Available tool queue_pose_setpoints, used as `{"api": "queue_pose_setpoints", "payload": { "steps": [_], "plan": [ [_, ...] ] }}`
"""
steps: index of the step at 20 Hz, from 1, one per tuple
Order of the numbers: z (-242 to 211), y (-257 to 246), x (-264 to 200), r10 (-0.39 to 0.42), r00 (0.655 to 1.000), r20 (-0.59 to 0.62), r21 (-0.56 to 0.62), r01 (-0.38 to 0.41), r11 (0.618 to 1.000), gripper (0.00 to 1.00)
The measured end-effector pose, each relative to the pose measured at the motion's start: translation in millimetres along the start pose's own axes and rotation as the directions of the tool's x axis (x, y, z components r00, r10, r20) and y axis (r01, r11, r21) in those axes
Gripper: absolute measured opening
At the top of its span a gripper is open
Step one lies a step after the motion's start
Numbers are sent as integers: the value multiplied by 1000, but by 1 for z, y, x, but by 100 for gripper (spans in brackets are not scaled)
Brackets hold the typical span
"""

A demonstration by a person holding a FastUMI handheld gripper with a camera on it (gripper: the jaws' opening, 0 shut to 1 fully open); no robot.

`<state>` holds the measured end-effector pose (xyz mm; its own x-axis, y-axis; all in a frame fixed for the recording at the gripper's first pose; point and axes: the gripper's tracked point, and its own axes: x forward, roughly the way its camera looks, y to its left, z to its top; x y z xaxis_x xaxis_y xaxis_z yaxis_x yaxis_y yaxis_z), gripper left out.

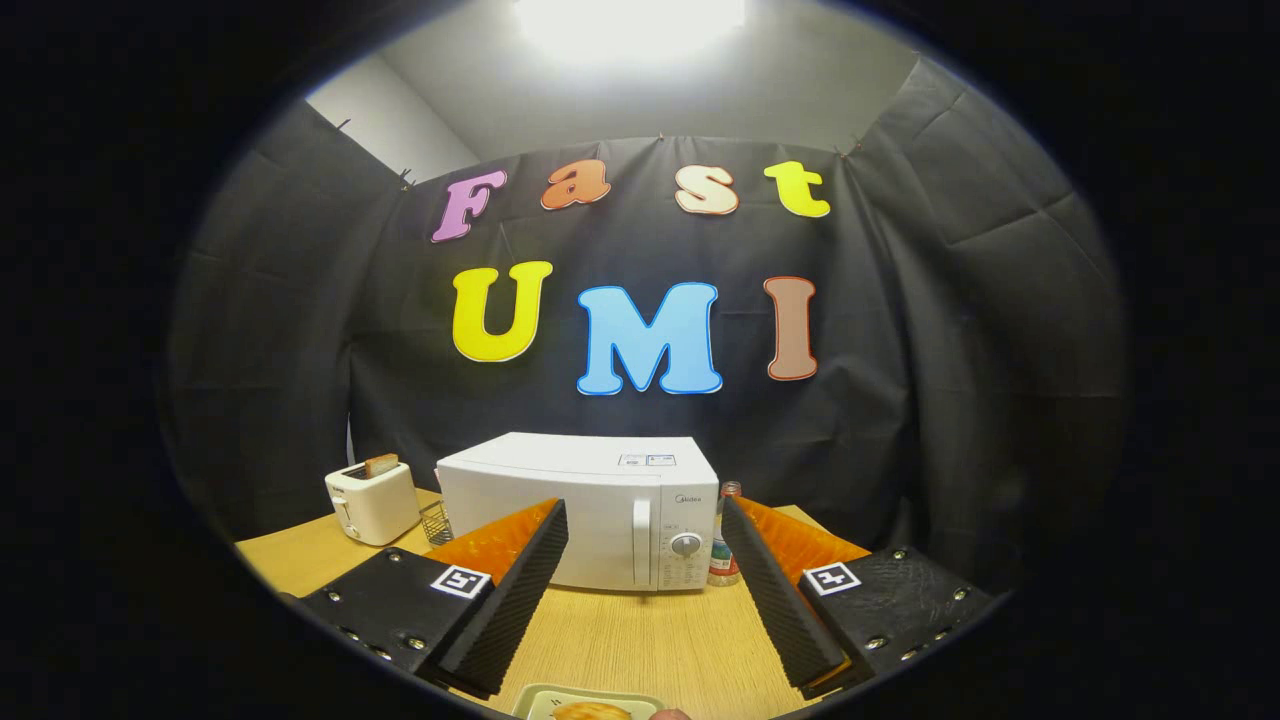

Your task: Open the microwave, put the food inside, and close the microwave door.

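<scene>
Microwave (one, door closed), one toaster, one plate, tool wide.

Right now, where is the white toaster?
The white toaster stands on the wooden table, left of the closed white microwave, beyond the open gripper.

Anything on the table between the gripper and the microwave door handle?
No. In the gripper view, bare table runs from the open gripper to the closed microwave; the bottle stands beside it.

A white microwave is seen upright with its door shut. Golden food is laid on a pale plate.
</scene>
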<state>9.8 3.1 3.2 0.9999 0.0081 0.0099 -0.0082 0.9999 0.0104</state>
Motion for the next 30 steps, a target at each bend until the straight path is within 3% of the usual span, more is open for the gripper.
{"api": "queue_pose_setpoints", "payload": {
  "steps": [16, 30],
  "plan": [
    [-9, 20, 66, 33, 999, -9, 31, -33, 999, 98],
    [-100, 8, 183, 38, 983, -179, 12, -37, 999, 98]
  ]
}}
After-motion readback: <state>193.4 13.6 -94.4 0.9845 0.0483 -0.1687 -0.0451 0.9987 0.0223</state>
